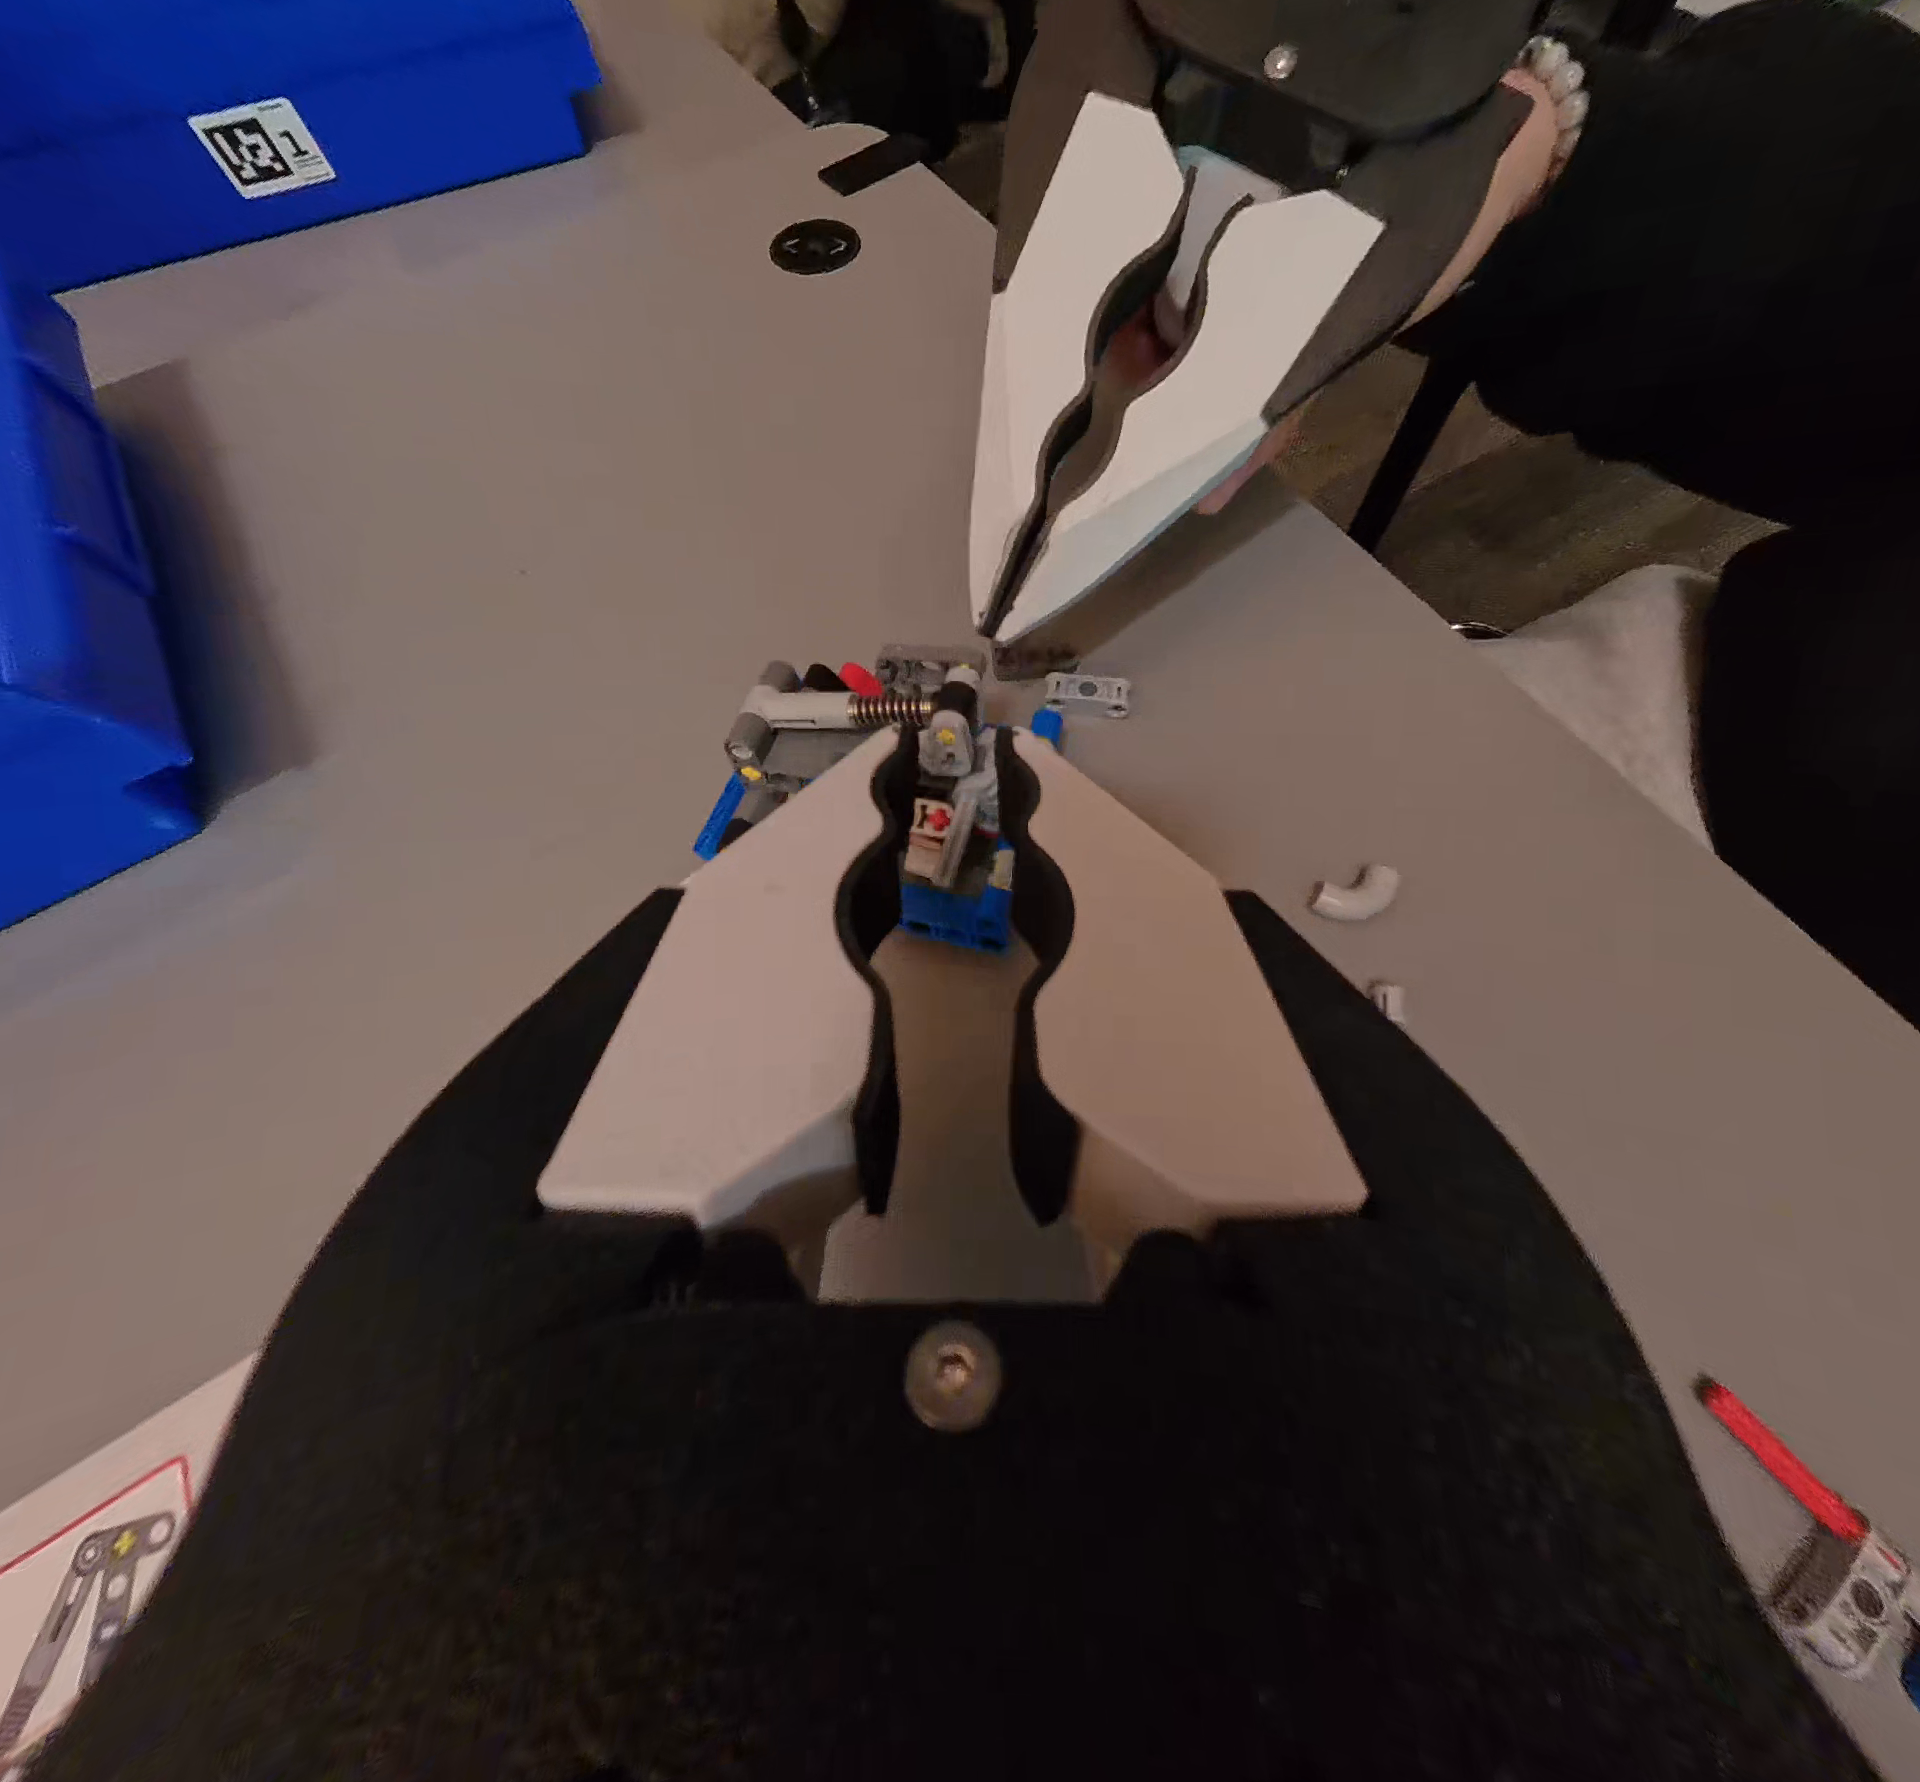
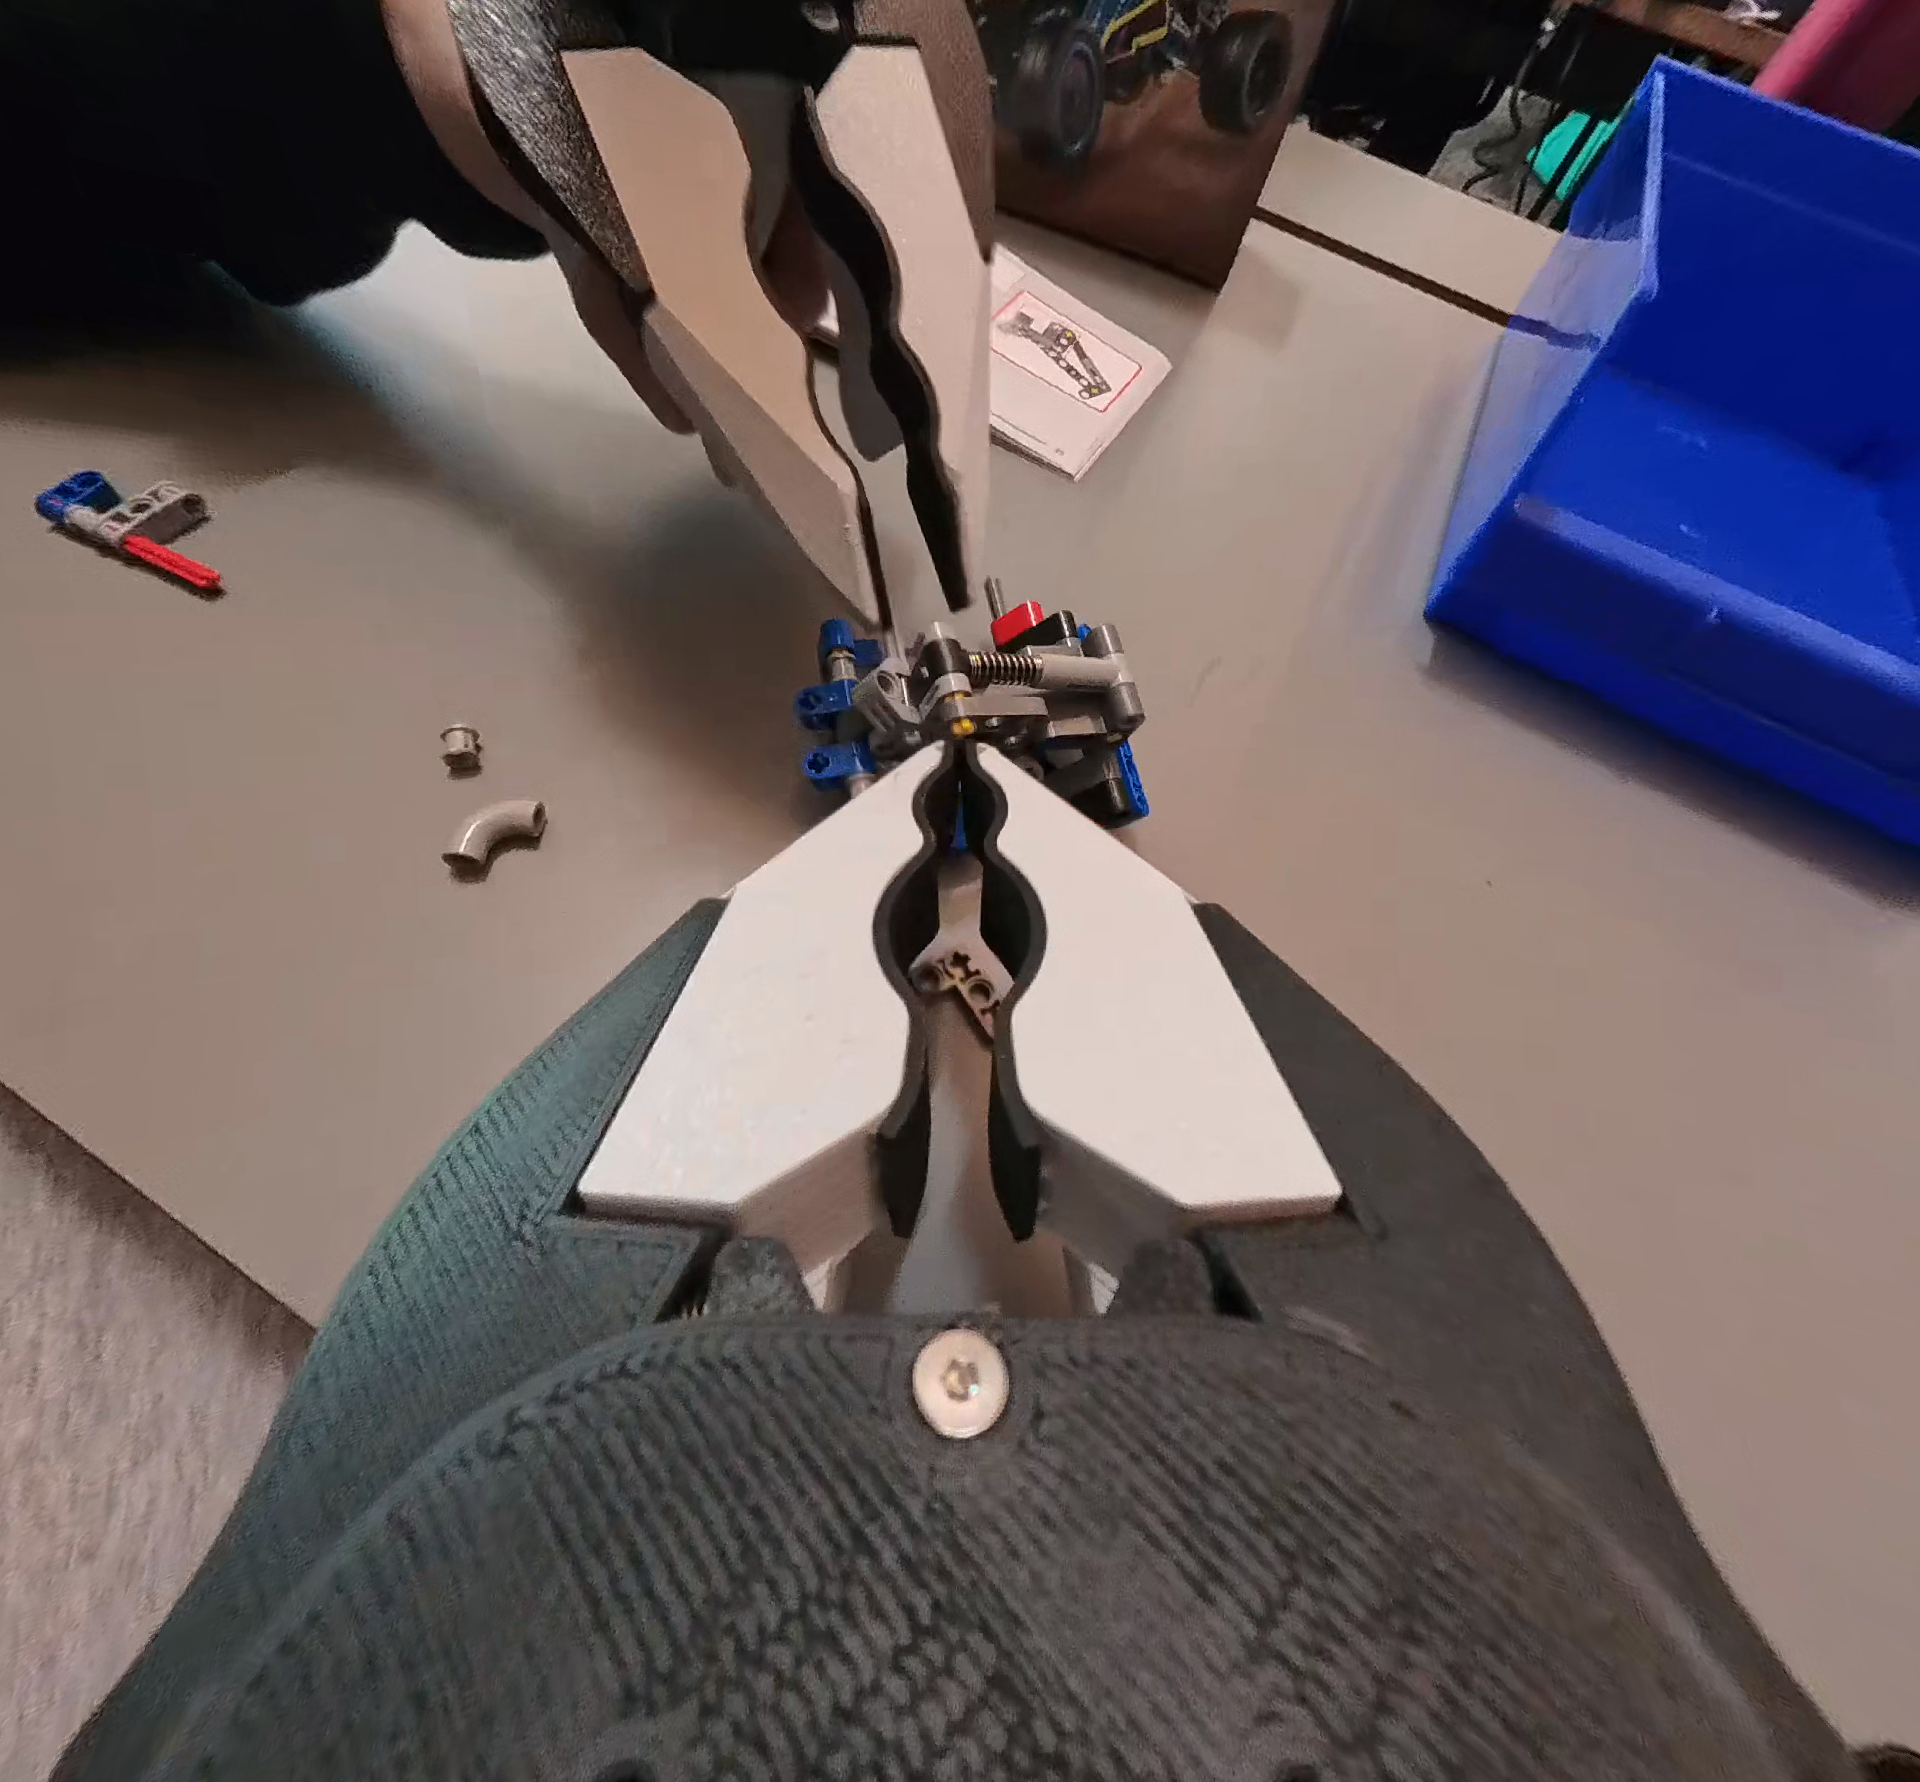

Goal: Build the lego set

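Note:
A small brick assembly (image 1: 831,724) of grey, blue, black and red parts with a metal spring stands on the grey table (image 1: 520,537); it also shows in the right wrist view (image 2: 1018,693). My left gripper (image 1: 958,740) points steeply down over one end of it, fingers apart, with its parts showing between them. In the right wrist view the left gripper (image 2: 920,612) shows a gap between its tips, just above the assembly. My right gripper (image 2: 961,753) is shut, its tips at the assembly's grey beam; the left wrist view (image 1: 987,633) shows them closed. A small grey beam (image 1: 1086,690) lies beside it.
Blue bins stand at the left (image 1: 260,18) and at the right (image 2: 1714,485). A booklet (image 2: 1070,371) and a box with a vehicle picture (image 2: 1132,70) lie behind. A grey elbow (image 2: 494,828), a bush (image 2: 460,745) and a red-axle piece (image 2: 135,527) lie loose. The table edge (image 2: 156,1202) is near. Both grippers' tips are close together, under 4 cm apart.

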`<move>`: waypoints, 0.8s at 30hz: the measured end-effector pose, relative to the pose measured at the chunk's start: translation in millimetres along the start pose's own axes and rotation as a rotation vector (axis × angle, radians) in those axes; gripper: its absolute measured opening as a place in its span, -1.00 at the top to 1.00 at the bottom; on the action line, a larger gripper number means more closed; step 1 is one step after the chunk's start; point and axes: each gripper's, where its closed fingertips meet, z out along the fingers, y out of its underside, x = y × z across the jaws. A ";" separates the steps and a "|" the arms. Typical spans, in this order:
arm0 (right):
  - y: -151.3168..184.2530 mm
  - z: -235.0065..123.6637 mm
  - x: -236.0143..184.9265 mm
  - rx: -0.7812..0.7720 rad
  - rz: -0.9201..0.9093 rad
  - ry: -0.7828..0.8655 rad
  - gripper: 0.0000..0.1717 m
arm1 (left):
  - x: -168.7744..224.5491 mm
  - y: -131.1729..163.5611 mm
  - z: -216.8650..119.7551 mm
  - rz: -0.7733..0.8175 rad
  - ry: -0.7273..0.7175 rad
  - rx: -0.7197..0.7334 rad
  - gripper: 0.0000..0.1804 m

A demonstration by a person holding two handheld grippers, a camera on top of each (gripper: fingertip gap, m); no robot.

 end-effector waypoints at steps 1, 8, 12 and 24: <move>-2.2 0.2 -0.7 0.012 0.004 0.000 1.00 | -1.6 1.5 1.6 -0.003 -0.004 -0.012 0.88; -1.5 7.7 0.7 -0.017 0.014 0.035 1.00 | -3.7 3.7 7.1 0.004 -0.005 -0.031 0.94; 1.1 9.8 1.1 -0.038 0.012 0.045 1.00 | -5.9 5.3 4.1 0.003 -0.001 -0.036 0.95; -1.7 12.5 0.3 -0.032 0.009 0.062 1.00 | -10.4 11.9 -0.6 -0.036 0.022 -0.035 0.93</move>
